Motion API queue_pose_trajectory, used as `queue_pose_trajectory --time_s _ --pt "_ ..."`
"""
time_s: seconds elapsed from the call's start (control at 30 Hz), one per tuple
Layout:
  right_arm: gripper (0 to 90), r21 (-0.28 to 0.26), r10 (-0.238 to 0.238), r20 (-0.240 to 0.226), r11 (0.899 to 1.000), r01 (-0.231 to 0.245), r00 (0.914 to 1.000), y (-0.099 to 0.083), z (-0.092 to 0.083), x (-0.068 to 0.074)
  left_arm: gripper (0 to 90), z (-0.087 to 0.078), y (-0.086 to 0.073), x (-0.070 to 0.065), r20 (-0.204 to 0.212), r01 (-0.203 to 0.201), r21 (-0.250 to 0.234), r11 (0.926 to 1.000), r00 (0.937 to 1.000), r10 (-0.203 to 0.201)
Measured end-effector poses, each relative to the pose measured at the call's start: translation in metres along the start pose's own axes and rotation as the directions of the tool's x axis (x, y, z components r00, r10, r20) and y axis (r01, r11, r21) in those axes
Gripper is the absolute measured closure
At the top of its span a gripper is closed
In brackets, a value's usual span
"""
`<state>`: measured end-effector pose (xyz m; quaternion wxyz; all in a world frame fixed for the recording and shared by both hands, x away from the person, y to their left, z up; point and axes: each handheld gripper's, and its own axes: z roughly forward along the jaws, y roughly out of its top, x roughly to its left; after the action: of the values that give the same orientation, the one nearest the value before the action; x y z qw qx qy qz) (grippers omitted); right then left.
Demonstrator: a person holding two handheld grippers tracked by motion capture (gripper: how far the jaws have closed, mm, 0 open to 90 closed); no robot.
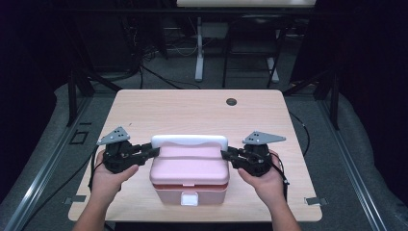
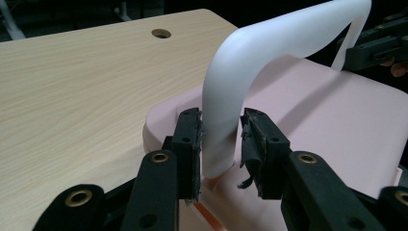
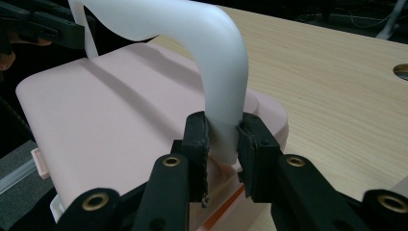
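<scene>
Box: a pale pink plastic box with rounded corners and a smooth, gently stepped lid, standing on the near middle of a light wooden table.
Handle: a white, glossy, arched handle that spans the lid from one side to the other, raised above the far part of the lid.
Clasp: a small white clasp on the front wall, facing the person.
Left gripper: the left gripper sits at the box's left side, its black jaws either side of the handle's left leg just above the hinge. The left pad touches the leg; a narrow gap shows at the right pad, so the jaws are slightly spread and not clamped.
Right gripper: the right gripper sits at the box's right side, both pads pressed against the handle's right leg near its foot, pinching it.
Hands: each hand holds its gripper from the near edge of the table.
</scene>
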<state>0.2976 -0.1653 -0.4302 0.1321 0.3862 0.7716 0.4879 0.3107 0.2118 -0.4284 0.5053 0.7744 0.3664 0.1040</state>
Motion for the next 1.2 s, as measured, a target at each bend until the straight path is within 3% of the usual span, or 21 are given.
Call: queue_pose_trajectory --time_s 0.23,0.7,1.0,1.2 --pt "74.1 -0.011 -0.002 0.000 1.000 0.002 1.0000 0.003 -0.002 0.000 70.2 -0.010 -0.001 -0.004 -0.030 -0.019 -0.002 0.9998 0.9994 0.019" --pt "74.2 -0.044 0.028 -0.027 0.999 -0.029 0.9992 0.013 -0.004 -0.007 88.6 -0.024 -0.016 0.001 -0.038 0.020 0.004 0.9998 0.9991 -0.020" --pt "74.2 -0.052 0.037 -0.033 0.998 -0.039 0.9988 0.017 -0.003 -0.010 89.6 -0.027 -0.024 0.004 -0.043 0.023 0.040 0.9989 0.9988 -0.022" --pt "74.2 -0.054 0.039 -0.036 0.998 -0.041 0.9986 0.019 -0.002 -0.010 89.6 -0.023 -0.028 -0.002 -0.027 0.023 0.051 0.9984 0.9994 -0.022"
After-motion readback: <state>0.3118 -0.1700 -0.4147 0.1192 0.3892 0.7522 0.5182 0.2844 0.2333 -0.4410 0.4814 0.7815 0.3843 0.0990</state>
